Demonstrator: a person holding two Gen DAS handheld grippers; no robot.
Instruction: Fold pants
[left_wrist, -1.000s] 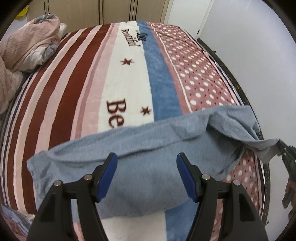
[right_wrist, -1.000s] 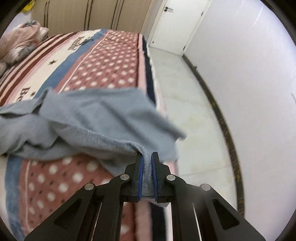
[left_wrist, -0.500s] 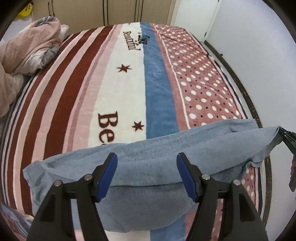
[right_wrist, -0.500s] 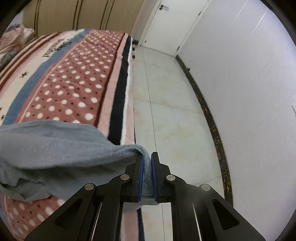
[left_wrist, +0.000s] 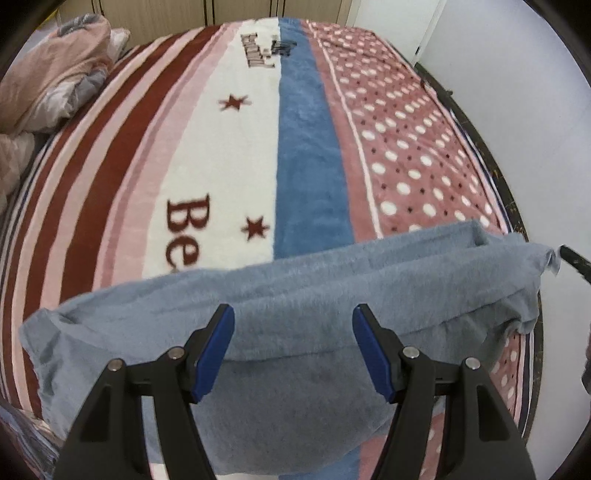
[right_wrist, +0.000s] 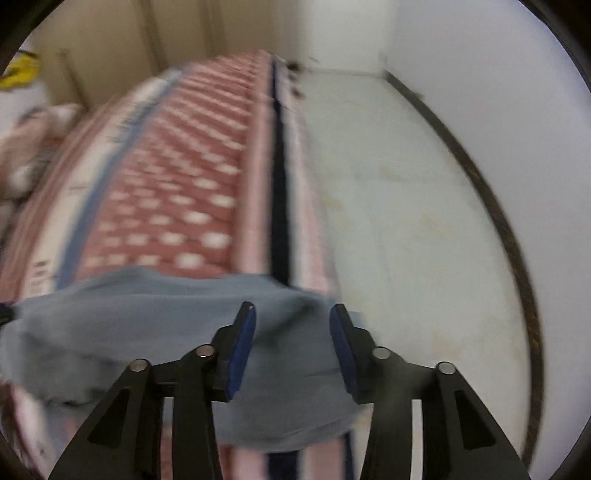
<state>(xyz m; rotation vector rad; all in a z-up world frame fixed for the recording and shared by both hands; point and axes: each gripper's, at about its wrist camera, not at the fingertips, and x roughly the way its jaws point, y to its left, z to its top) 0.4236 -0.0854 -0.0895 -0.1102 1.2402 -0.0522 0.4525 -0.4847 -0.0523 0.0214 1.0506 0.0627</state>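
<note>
Right gripper (right_wrist: 291, 343) jaws opening, dropping grey-blue fleece pants (left_wrist: 295, 332) near the bed edge; cloth may slide off. Left gripper (left_wrist: 293, 349) half-open, empty.

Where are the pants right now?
The grey-blue pants lie across the near end of the striped blanket, their right end at the bed's floor-side edge.
</note>
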